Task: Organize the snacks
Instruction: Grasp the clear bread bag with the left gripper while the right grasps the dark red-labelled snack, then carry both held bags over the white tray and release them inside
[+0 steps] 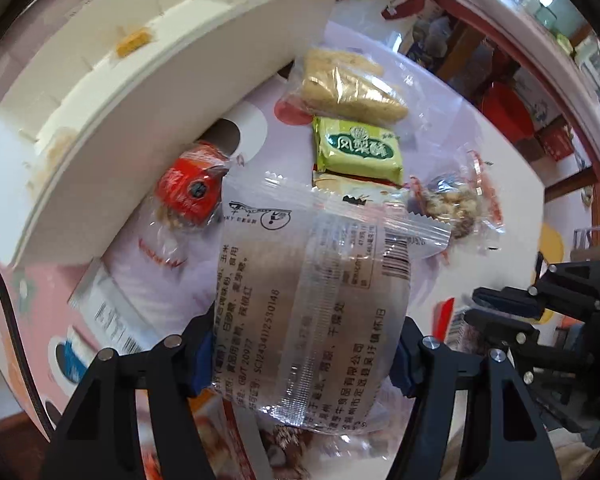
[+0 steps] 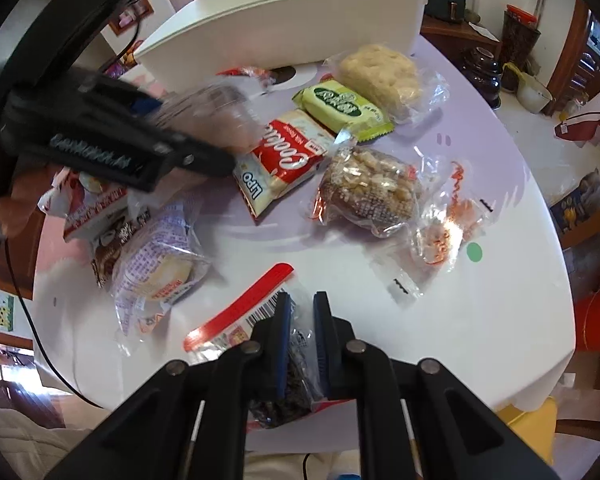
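My left gripper (image 1: 302, 360) is shut on a clear-wrapped round brown cake (image 1: 300, 300) with printed text, held above the table. In the right wrist view the left gripper (image 2: 204, 132) is blurred at upper left, with the cake (image 2: 220, 116) in it. My right gripper (image 2: 302, 304) is shut on a packet (image 2: 236, 312) with a red strip, a barcode and dark contents, low over the table's near side. It also shows at the right edge of the left wrist view, as the right gripper (image 1: 474, 304). A long white box (image 1: 140, 80) (image 2: 300, 20) stands at the back.
Loose snacks lie on the round table (image 2: 480, 320): a green packet (image 2: 340, 108), a pale rice cake (image 2: 380, 72), a red Lipo cookie pack (image 2: 284, 164), a nut cluster (image 2: 368, 192), a wrapped bun (image 2: 160, 272) and a red-wrapped ball (image 1: 192, 192).
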Demonstrator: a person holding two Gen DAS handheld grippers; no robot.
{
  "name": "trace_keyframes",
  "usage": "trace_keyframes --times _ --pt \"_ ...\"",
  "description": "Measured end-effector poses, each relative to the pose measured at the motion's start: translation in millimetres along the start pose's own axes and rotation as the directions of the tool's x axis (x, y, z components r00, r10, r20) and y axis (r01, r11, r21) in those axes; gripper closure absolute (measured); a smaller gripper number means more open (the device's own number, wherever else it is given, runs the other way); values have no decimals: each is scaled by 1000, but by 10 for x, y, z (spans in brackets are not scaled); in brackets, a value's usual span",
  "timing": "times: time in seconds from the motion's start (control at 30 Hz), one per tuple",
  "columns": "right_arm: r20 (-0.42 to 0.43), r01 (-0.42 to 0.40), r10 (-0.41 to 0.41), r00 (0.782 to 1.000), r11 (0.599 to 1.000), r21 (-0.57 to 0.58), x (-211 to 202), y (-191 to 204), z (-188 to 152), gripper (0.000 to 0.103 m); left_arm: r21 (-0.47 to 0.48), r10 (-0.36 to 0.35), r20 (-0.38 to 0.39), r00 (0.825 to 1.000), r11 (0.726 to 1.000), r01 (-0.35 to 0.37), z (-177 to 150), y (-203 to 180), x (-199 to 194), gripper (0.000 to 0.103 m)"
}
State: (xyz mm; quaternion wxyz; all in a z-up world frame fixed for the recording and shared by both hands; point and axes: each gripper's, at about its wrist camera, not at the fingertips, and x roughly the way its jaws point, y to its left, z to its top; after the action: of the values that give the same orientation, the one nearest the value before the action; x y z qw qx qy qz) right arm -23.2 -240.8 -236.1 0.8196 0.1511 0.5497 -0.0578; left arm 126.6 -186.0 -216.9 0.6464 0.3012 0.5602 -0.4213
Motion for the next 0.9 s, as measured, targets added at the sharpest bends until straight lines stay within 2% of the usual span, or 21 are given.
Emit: trace_keyframes --times 0.2,0.4,0.73,0.9 --pt "42 -39 37 998 999 33 -224 -33 56 100 -94 -3 70 998 996 10 -194 93 -349 37" --pt "108 -51 48 993 998 24 -507 33 195 102 -153 24 141 990 988 -3 -319 61 -802 37" --pt "177 -115 115 977 993 -12 -1020 133 489 103 -295 53 260 964 955 27 -391 257 -1509 37" --pt "201 -140 149 968 988 -58 -1235 169 757 103 -359 104 304 947 933 13 -342 384 -1767 37"
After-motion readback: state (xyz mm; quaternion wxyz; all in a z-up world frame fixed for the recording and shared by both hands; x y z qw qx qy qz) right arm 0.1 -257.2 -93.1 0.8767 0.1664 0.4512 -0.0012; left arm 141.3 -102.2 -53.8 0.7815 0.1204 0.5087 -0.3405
